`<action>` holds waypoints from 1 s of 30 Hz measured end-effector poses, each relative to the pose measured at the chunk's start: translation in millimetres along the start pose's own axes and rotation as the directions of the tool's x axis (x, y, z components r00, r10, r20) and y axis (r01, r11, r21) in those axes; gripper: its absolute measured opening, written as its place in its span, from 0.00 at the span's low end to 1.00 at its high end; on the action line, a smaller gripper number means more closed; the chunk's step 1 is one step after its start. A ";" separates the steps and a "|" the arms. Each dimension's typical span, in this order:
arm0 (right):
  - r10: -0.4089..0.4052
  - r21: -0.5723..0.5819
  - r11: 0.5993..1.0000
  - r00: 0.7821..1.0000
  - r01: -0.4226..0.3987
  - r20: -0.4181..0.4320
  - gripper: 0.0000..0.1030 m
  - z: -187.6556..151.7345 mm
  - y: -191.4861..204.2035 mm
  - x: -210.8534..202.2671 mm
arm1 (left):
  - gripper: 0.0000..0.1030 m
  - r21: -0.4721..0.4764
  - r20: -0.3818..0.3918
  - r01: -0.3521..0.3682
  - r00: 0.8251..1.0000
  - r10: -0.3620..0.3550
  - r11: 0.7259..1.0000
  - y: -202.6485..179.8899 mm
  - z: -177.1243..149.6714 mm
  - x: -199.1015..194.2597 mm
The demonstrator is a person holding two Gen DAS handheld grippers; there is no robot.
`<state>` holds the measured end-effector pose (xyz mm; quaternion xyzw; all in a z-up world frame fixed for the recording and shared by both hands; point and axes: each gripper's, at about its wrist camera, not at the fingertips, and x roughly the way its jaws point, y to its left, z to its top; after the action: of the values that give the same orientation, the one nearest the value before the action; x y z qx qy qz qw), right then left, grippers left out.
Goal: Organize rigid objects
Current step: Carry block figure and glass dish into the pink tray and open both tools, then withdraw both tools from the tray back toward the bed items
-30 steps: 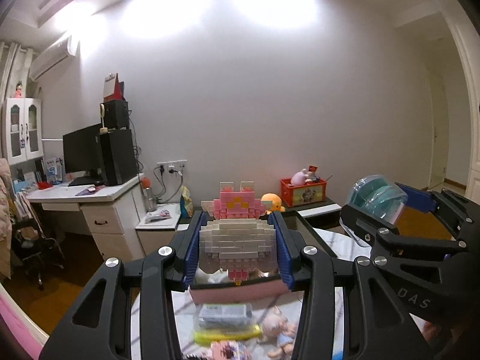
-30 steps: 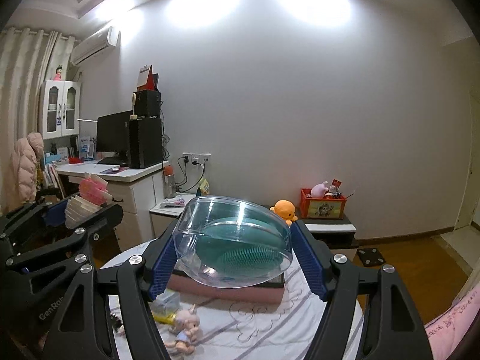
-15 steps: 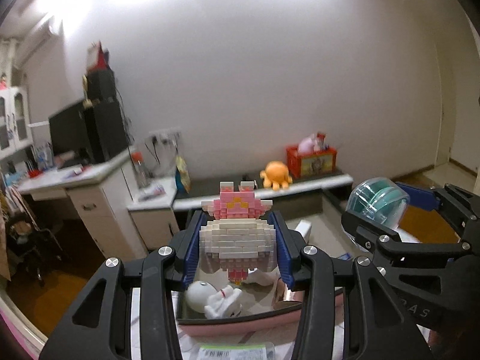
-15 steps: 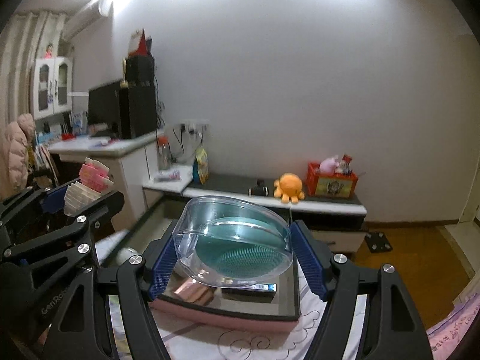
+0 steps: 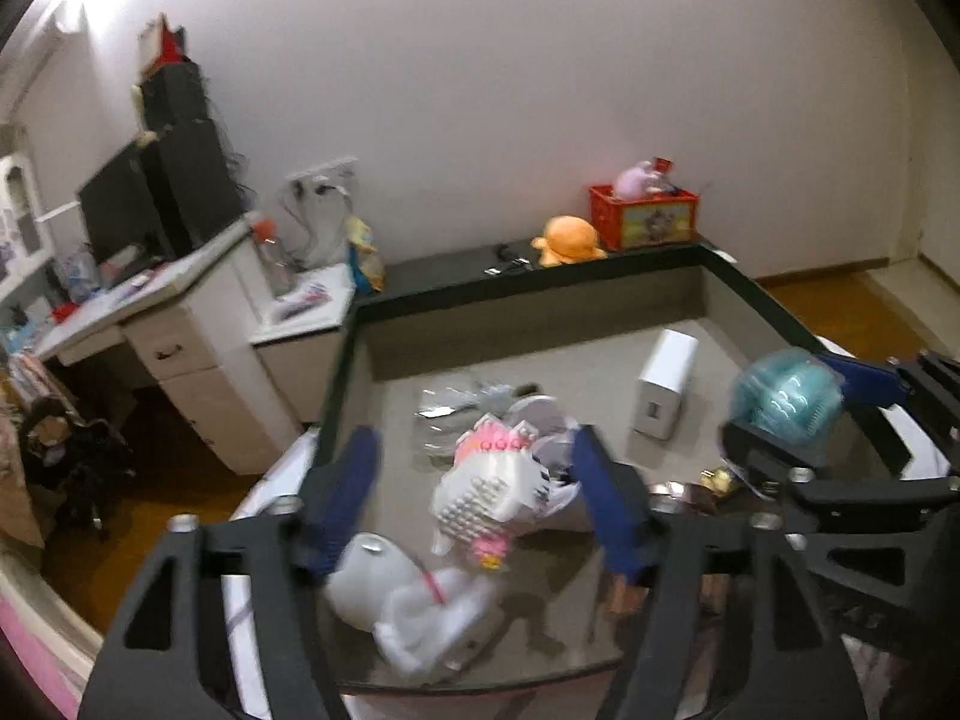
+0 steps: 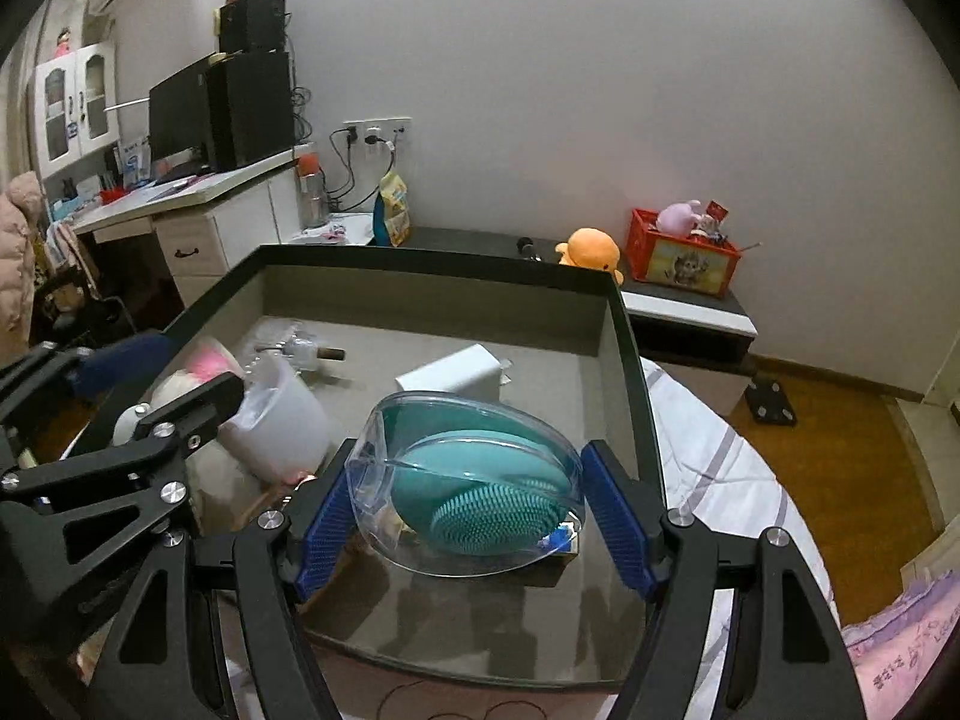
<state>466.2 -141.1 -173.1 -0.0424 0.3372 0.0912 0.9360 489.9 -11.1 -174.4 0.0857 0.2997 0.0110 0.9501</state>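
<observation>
Brick figure (image 5: 489, 495) tumbling into storage box (image 5: 756, 294), left gripper (image 5: 474, 510) jaws just opened clear of it. Right gripper (image 6: 474, 522) clamps brush case (image 6: 471, 483) over box. Next: lower, release case.

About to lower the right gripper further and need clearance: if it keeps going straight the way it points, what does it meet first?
Probably the grey tray floor, or the white box lying just beyond the clear-cased teal brush that the right gripper holds; depth is unclear.
</observation>
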 end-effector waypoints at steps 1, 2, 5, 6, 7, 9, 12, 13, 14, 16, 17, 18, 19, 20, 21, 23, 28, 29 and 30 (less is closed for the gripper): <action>0.005 0.013 1.000 1.000 -0.005 0.006 0.73 -0.2 -2.9 -1.3 | 0.84 -0.006 0.010 -0.016 1.000 0.016 1.000 3.0 0.8 -0.9; 0.001 0.019 1.000 1.000 -0.001 0.015 0.77 0.2 -4.4 -3.9 | 0.86 -0.017 0.020 -0.017 1.000 0.017 1.000 6.5 0.9 -2.8; -0.021 0.017 1.000 0.999 0.021 0.040 0.79 5.1 -6.1 -13.9 | 0.94 -0.051 0.027 -0.009 1.000 0.010 0.999 17.6 2.9 -10.9; -0.020 0.018 1.000 0.999 0.019 0.045 0.79 7.6 -6.8 -16.6 | 0.97 -0.050 0.033 -0.008 0.999 0.010 0.999 19.2 3.7 -15.7; -0.019 0.021 1.000 0.999 0.018 0.051 0.79 9.1 -7.2 -22.3 | 0.99 -0.045 0.043 -0.007 0.999 0.009 0.999 20.1 4.0 -22.4; -0.018 0.026 1.000 0.997 0.016 0.076 0.80 9.9 -7.1 -36.7 | 1.00 -0.044 0.076 -0.008 0.997 0.011 0.999 22.2 3.5 -41.8; -0.010 0.029 1.000 0.993 0.007 0.121 0.80 8.4 -4.1 -66.0 | 1.00 -0.054 0.126 0.008 0.992 -0.002 0.999 26.4 1.5 -73.7; -0.010 0.029 1.000 0.990 0.006 0.138 0.80 7.1 -3.0 -76.5 | 1.00 -0.055 0.145 0.011 0.989 -0.003 0.998 27.8 -0.3 -85.6; -0.011 0.029 1.000 0.988 0.007 0.153 0.81 5.6 -0.9 -87.6 | 1.00 -0.061 0.164 0.011 0.986 -0.001 0.998 29.8 -2.3 -97.7; -0.005 0.028 1.000 0.981 0.000 0.193 0.81 1.3 3.4 -111.6 | 1.00 -0.070 0.188 0.013 0.982 0.000 0.997 33.4 -6.4 -120.1; -0.005 0.029 1.000 0.978 -0.001 0.209 0.86 -1.3 5.3 -122.6 | 1.00 -0.083 0.208 0.014 0.978 0.003 0.996 36.4 -9.2 -132.6; 0.000 0.030 1.000 0.975 -0.006 0.222 0.91 -4.6 7.5 -132.7 | 1.00 -0.091 0.221 0.019 0.975 0.002 0.996 38.6 -11.9 -143.7; 0.006 0.028 1.000 0.970 -0.013 0.242 1.00 -7.1 11.1 -143.7 | 1.00 -0.102 0.238 0.031 0.971 -0.006 0.994 41.3 -16.4 -158.2; 0.006 0.025 1.000 0.966 -0.013 0.257 1.00 -11.3 12.8 -153.2 | 1.00 -0.109 0.249 0.043 0.968 -0.015 0.993 43.7 -19.2 -166.1; 0.009 0.021 1.000 0.961 -0.015 0.276 1.00 -14.7 15.4 -163.3 | 1.00 -0.119 0.259 0.058 0.965 -0.025 0.991 45.1 -24.1 -179.7; 0.022 0.006 1.000 0.951 -0.025 0.310 1.00 -23.6 23.2 -186.1 | 1.00 -0.124 0.284 0.050 0.959 -0.013 0.991 46.1 -32.3 -198.6; -0.009 -0.015 1.000 0.923 0.016 0.385 1.00 -46.6 38.1 -233.3 | 1.00 -0.131 0.342 0.046 0.940 0.002 0.990 48.2 -55.5 -244.6; -0.014 -0.017 1.000 0.919 0.023 0.395 1.00 -50.2 40.2 -239.6 | 1.00 -0.132 0.351 0.047 0.936 0.002 0.990 48.2 -61.1 -252.6; -0.022 -0.020 0.999 0.911 0.034 0.412 1.00 -56.8 43.4 -248.5 | 1.00 -0.129 0.358 0.046 0.934 0.004 0.991 48.0 -66.0 -259.1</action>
<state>234.3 -142.0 -58.7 -0.0395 0.1308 0.0892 0.9866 241.1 27.7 -72.4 0.0185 0.1217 0.0054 0.9924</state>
